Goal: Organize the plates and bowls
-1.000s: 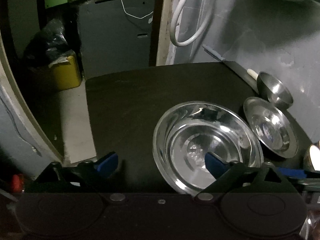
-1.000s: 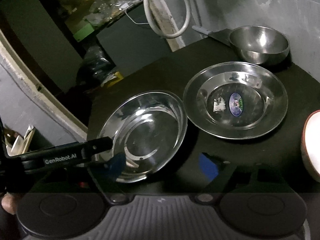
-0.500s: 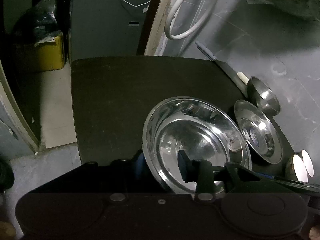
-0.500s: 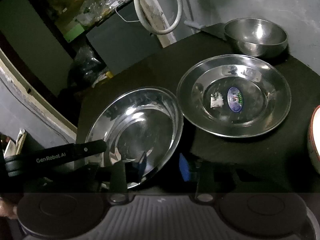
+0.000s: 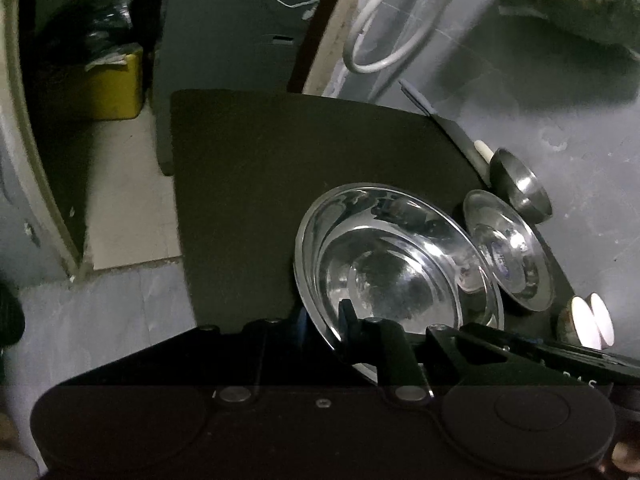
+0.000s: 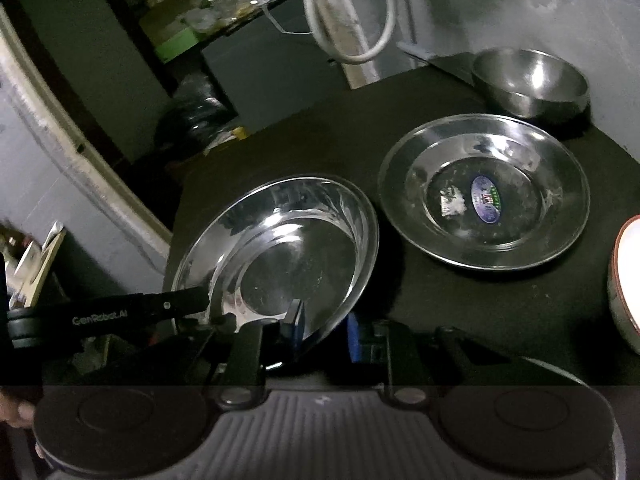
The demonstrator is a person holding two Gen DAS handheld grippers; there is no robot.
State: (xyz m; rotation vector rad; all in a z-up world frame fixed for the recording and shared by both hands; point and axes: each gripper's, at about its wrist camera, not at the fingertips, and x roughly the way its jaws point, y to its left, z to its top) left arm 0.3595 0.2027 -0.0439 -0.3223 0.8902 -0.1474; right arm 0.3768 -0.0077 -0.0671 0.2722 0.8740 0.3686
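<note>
A large steel plate (image 5: 396, 264) is tilted up off the black table (image 5: 280, 168). My left gripper (image 5: 324, 322) is shut on its near rim. In the right wrist view the same plate (image 6: 288, 248) is also pinched at its near rim by my right gripper (image 6: 320, 328); the left gripper (image 6: 188, 306) holds its left edge. A second steel plate with a blue sticker (image 6: 484, 196) lies flat to the right, and a steel bowl (image 6: 528, 80) stands behind it; both show in the left wrist view, the plate (image 5: 508, 256) and the bowl (image 5: 520, 188).
A white bowl with a brown rim (image 6: 624, 280) sits at the table's right edge. A grey wall with a white hose (image 6: 348, 20) runs behind the table. A yellow bin (image 5: 116, 84) and floor lie off the table's left edge.
Both grippers have closed on the large plate's rim. The plate has lifted and tilted off the table.
</note>
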